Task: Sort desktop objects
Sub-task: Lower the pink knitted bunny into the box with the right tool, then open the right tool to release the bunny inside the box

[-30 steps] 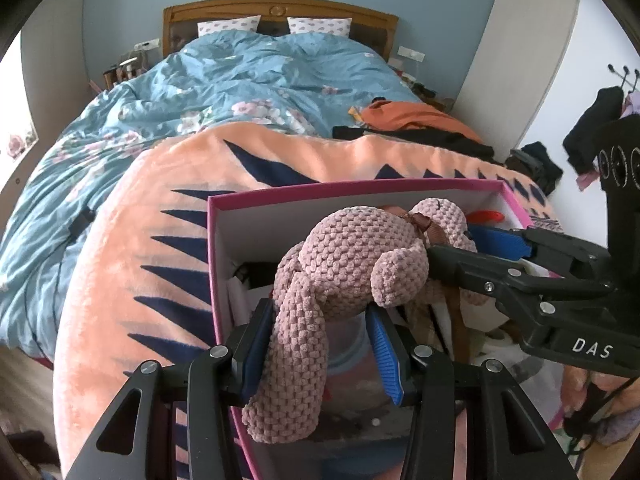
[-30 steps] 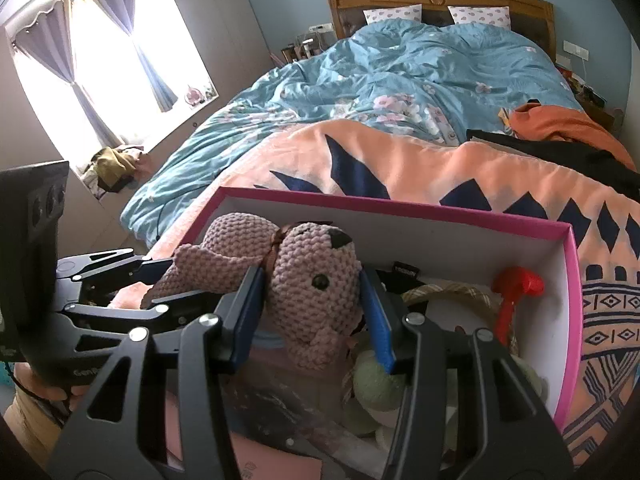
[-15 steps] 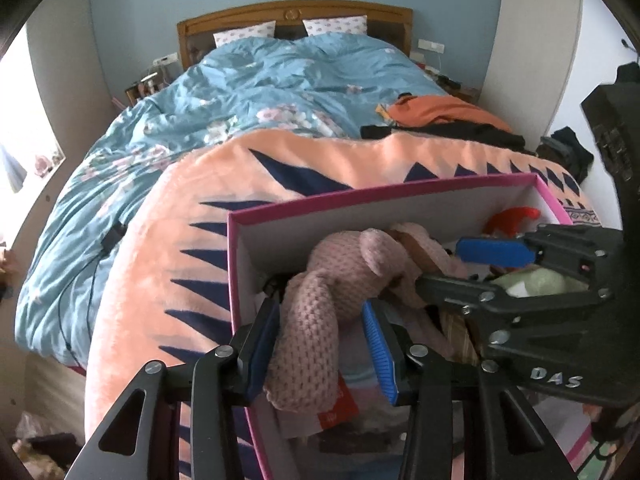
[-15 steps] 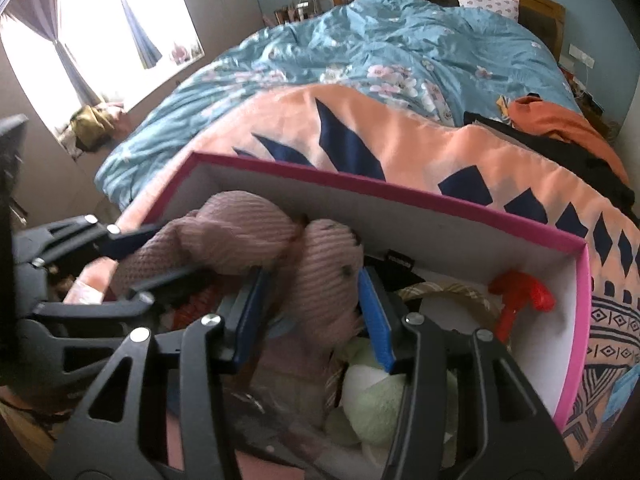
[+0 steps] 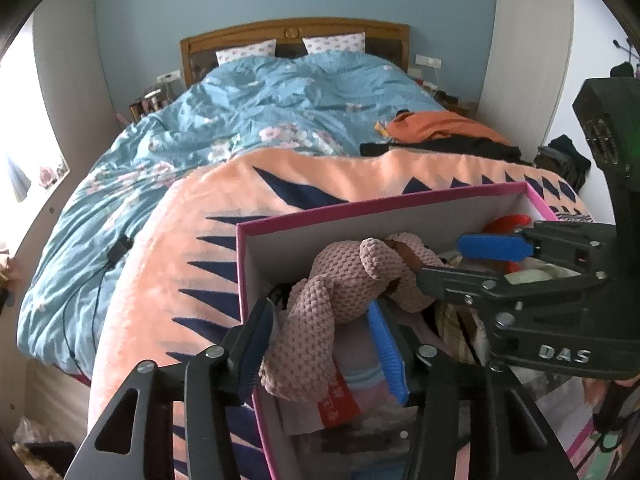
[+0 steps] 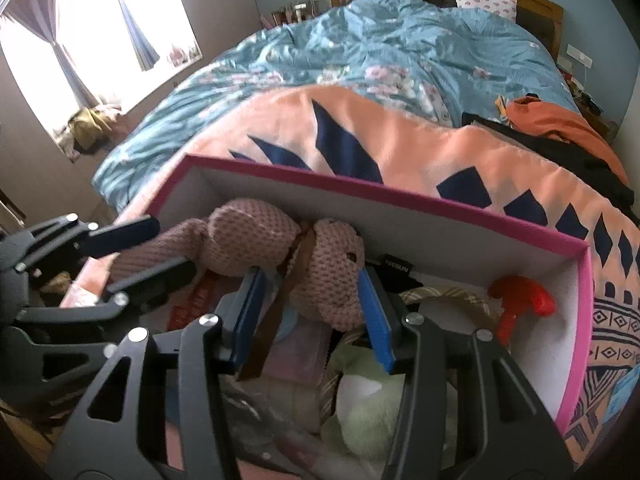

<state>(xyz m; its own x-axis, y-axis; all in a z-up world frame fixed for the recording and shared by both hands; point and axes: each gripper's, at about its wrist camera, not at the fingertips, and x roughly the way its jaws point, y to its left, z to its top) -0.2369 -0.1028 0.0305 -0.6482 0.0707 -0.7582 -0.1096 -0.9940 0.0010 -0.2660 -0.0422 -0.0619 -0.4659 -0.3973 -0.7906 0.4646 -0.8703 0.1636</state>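
The room is lit by soft daylight from a curtained window [image 6: 100,32], which is blown out to white in the right wrist view, and glare is seen along the left edge of the left wrist view. Strong fisheye bending and dark corner vignetting are shown in both views. The box interior [image 6: 280,420] is shadowed and slightly blurred.

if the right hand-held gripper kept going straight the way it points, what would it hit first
Probably the pink knitted plush toy, whose head already sits between the right hand-held gripper fingers; behind it is the far inner wall of the pink box. Depth is unclear.
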